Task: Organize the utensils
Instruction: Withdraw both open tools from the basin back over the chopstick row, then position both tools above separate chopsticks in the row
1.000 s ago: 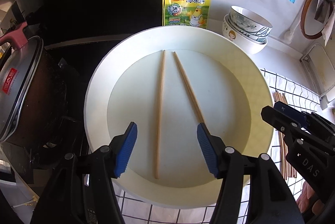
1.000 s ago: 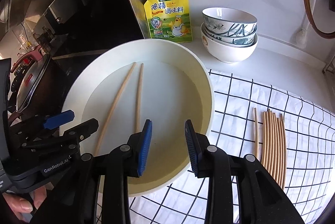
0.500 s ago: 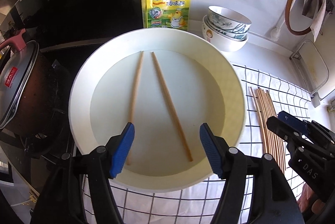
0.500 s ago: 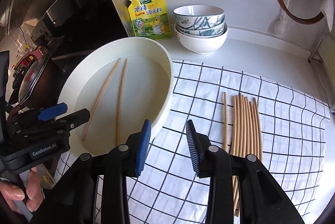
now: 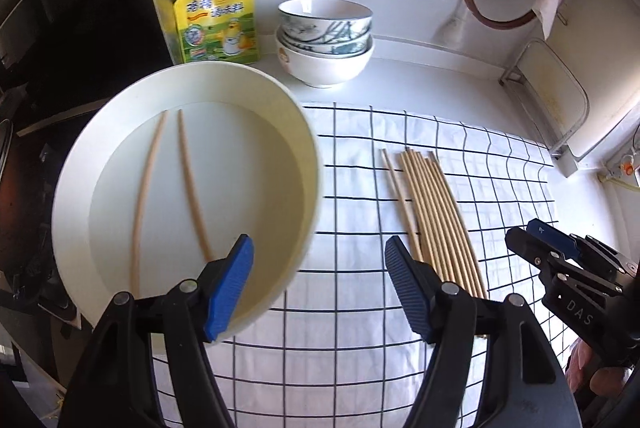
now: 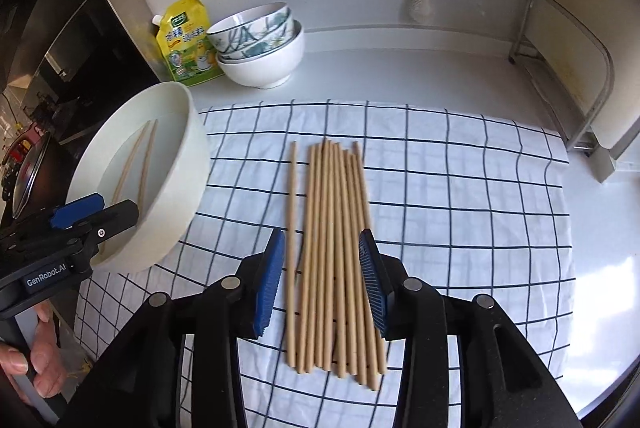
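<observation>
The left gripper (image 5: 320, 284) is holding its blue fingers wide apart. The right gripper (image 6: 322, 282) is also staying open, and a hand (image 6: 30, 368) is gripping the left handle.

One second ago the right gripper (image 6: 322, 278) hung over the white basin (image 6: 180, 196), near the ends of the two chopsticks lying in it; now it has moved to the right and stands over the bundle of chopsticks (image 6: 340, 252) on the checked cloth (image 6: 460, 228), with its jaws opened wider than before, one on each side of the bundle. The left gripper (image 5: 320, 286) has also gone to the right, from the middle of the basin to its right rim, above the cloth.
</observation>
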Demonstrator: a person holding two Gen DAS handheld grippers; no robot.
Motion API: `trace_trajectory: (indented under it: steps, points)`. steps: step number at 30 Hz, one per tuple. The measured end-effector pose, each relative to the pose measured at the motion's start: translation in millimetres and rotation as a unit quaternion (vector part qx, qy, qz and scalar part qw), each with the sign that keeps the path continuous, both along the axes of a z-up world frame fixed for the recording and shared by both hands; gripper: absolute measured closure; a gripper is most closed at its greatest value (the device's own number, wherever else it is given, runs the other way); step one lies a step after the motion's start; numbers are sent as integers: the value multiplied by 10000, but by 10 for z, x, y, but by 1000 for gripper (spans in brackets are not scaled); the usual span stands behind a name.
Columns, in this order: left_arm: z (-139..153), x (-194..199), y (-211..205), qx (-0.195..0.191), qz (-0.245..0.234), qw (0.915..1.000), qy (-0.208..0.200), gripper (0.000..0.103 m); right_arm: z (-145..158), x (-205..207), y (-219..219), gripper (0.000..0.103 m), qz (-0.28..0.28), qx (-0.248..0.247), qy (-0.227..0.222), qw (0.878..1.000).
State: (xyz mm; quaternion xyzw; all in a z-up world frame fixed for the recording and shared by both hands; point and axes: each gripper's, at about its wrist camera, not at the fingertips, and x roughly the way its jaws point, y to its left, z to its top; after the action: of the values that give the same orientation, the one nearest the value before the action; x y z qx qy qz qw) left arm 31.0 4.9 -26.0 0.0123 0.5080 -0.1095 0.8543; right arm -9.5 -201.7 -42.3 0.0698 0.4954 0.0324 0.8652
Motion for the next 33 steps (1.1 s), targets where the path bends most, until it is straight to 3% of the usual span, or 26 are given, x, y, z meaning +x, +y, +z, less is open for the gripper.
trace_trajectory:
  steps: [12,21,33]
  points:
    - [-315,-84,-612,68,-323,9991,281,32,-323,-97,-464,64,-141,-34,297,9995]
    - [-603,-128,-639,208,-154,9981,556,32,-626,-17,-432,63,115,-17,493,9987]
    - [-763,-141,-578,214,66,9973,703,32,-848,52,-361,62,183,-170,554,9982]
